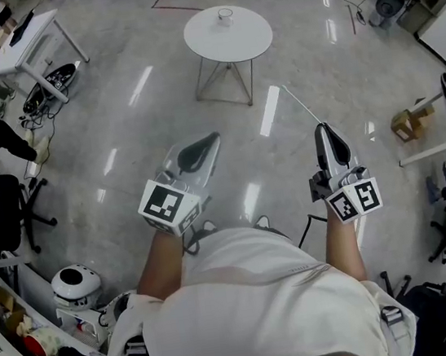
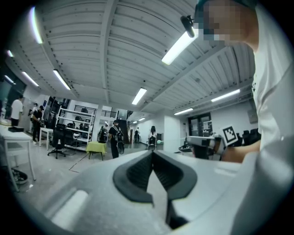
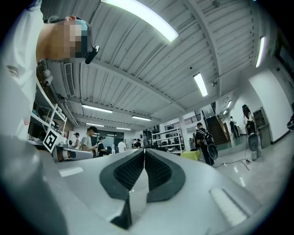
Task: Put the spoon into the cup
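Held the left gripper (image 1: 211, 139) and right gripper (image 1: 322, 128) side by side out in front, well short of the round table (image 1: 257, 41) ahead. Found a cup (image 1: 225, 14) on the table's far half, a desk (image 1: 27, 40) well off to its left, and a cardboard box (image 1: 403, 125) on the floor (image 1: 130, 104) to the right gripper's right.

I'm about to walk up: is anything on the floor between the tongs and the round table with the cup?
Nothing visible: bare floor lies between the left tongs, the right tongs and the round table bearing the cup. No spoon shows.
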